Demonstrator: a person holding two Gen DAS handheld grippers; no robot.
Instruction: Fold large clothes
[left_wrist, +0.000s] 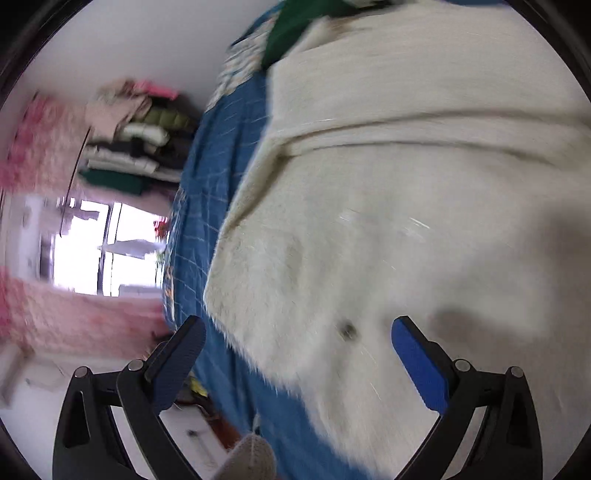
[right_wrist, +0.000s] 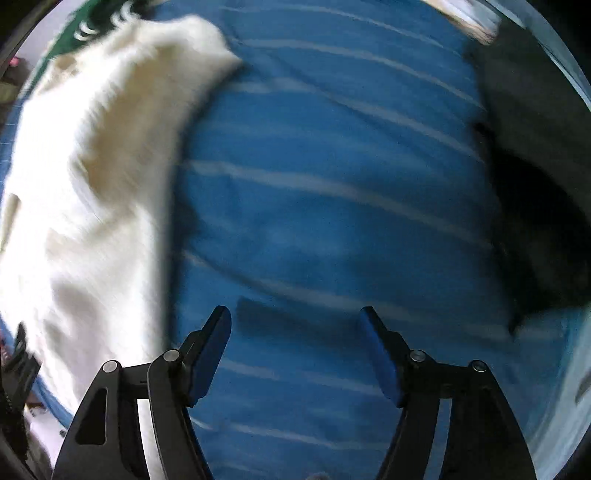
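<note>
Both grippers, left (left_wrist: 299, 334) and right (right_wrist: 294, 325): black linkage arms, silver pivot screws, blue ribbed pads on fingers (left_wrist: 419, 363).

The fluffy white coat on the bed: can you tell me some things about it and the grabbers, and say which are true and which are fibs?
1. The fluffy white coat lies on a blue bedspread. True.
2. The left gripper has its fingers squeezed shut on the coat. False: they are spread wide and hold nothing.
3. The right gripper is over bare bedspread, with the coat off to its left. True.
4. The bedspread is plain red. False: it is blue with pale lines.
5. Something green peeks out at the coat's far end. True.
</note>
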